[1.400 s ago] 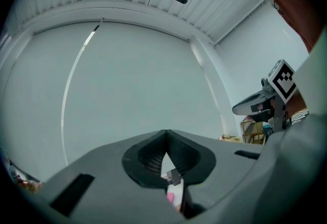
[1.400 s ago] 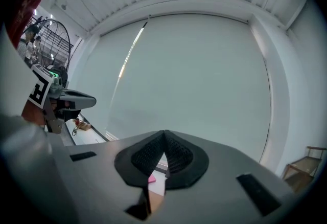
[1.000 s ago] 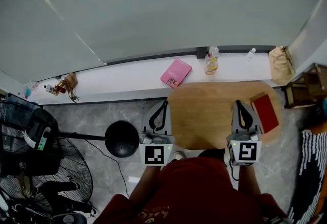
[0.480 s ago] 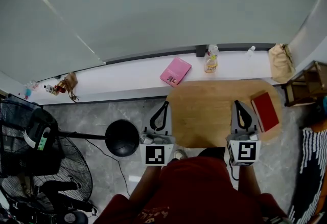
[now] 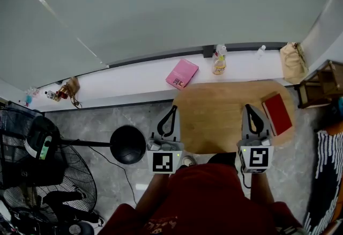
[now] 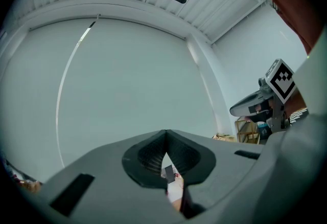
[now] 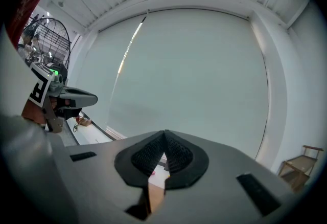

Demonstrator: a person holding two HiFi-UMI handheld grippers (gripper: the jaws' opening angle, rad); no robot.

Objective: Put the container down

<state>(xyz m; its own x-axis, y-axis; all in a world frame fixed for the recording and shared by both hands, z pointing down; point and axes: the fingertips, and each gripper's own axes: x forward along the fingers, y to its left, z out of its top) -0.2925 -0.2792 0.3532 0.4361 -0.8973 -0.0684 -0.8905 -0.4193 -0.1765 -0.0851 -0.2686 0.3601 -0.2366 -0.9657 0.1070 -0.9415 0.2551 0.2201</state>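
A black fan [image 5: 32, 159] stood on the grey floor [image 5: 107, 121] at left, cut off by the frame, and small clutter [image 5: 67, 90] on the white ledge [image 5: 134, 81] was too tiny to identify. The left gripper [image 5: 173, 108] hovered at the wooden table's [image 5: 214, 116] left edge, its jaws together on nothing. A pink book [image 5: 183, 73] lay on the ledge, with the container [image 5: 218, 61] upright to its right, well apart from both grippers. The right gripper [image 5: 249, 106], jaws likewise closed and empty, hung over the table just beside a red book [image 5: 277, 113]. A paper bag [image 5: 292, 63] sat at the ledge's right end.
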